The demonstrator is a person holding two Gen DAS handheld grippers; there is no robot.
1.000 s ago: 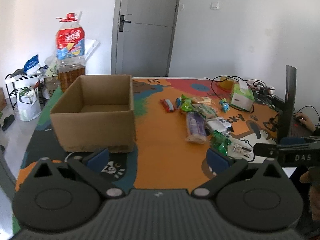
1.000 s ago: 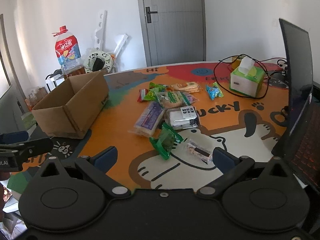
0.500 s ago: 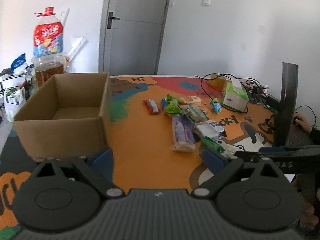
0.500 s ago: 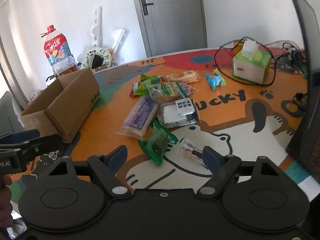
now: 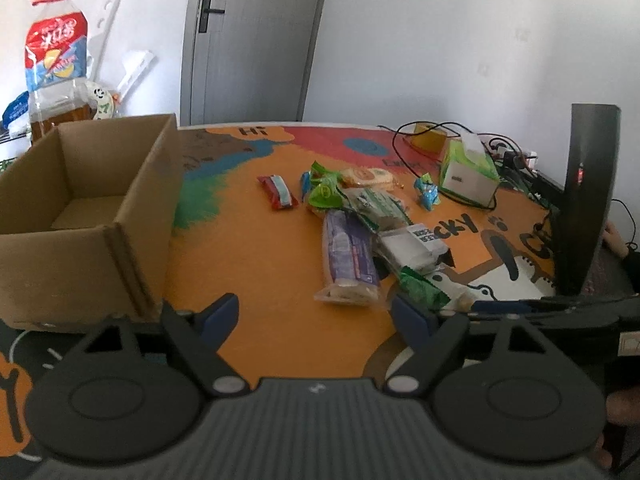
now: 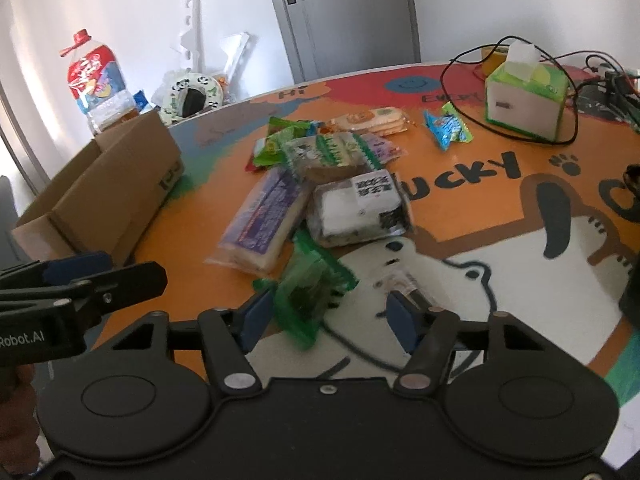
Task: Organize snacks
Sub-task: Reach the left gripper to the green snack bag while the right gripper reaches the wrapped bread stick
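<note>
An open, empty cardboard box (image 5: 80,216) stands at the table's left; it also shows in the right wrist view (image 6: 100,196). Several snack packets lie in a pile mid-table: a purple packet (image 5: 348,256) (image 6: 264,220), a white packet (image 6: 360,208), a red bar (image 5: 277,192), a blue candy bag (image 6: 448,128). My right gripper (image 6: 328,316) is open, low over a green packet (image 6: 312,292), its fingers either side of it, not touching. My left gripper (image 5: 316,316) is open and empty, near the front edge between the box and the pile.
A green tissue box (image 6: 524,100) with black cables (image 6: 572,120) sits at the back right. A laptop screen (image 5: 584,208) stands at the right edge. A large oil bottle (image 5: 52,68) stands behind the box. The colourful mat (image 5: 260,264) covers the table.
Both grippers have moved forward and lower toward the snack pile. The right gripper has come down around the green packet. The left has shifted right, away from the box.
</note>
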